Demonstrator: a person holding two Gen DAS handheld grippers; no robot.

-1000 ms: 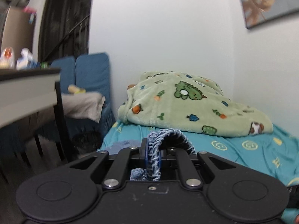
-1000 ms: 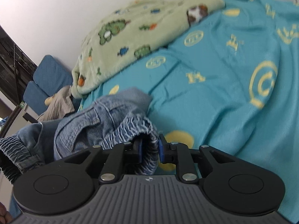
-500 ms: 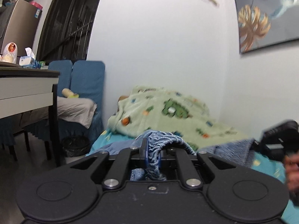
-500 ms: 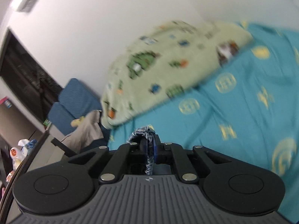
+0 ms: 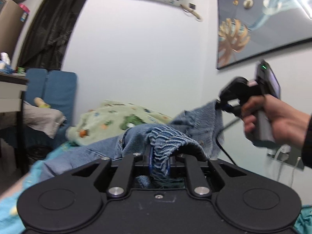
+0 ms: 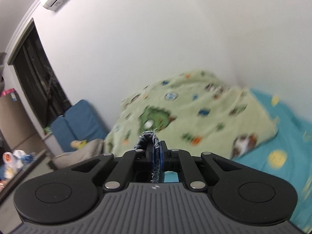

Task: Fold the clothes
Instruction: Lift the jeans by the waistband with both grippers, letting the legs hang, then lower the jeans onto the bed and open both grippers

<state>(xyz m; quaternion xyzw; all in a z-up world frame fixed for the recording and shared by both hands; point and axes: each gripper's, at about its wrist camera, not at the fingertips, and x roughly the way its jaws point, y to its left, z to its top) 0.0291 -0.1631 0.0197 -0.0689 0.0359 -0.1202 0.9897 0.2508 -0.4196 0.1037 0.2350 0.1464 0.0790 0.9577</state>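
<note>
Item: denim garment (image 5: pixel 136 136), blue, with an elastic gathered waistband; raised above the bed (image 6: pixel 282 136), the rest of it draping down toward the bed's near edge.
Left gripper (image 5: pixel 159 161): jaws drawn in tight on a bunched section of the waistband, with cloth spilling over both sides.
Right gripper (image 6: pixel 155 156): jaws pinched on a thin ridge of the same denim; in the left wrist view it is held up and off to the right, in the right hand (image 5: pixel 280 117), with the fabric edge stretched between the two tools.
Step in hand (judged): lifting and spreading the garment by its waistband ahead of the first fold.
Handling note: keep both grips level and pull apart until the band runs straight, so the legs hang even.
Handling note: denim is heavy, so a thin pinch like the right one may slip if jerked; move smoothly.
Placement advice: lay it on the bare turquoise sheet, away from the green blanket (image 6: pixel 195 117) at the bed's far wall-side corner.
Unclear: the lower hem and the legs, hidden below the tools.
</note>
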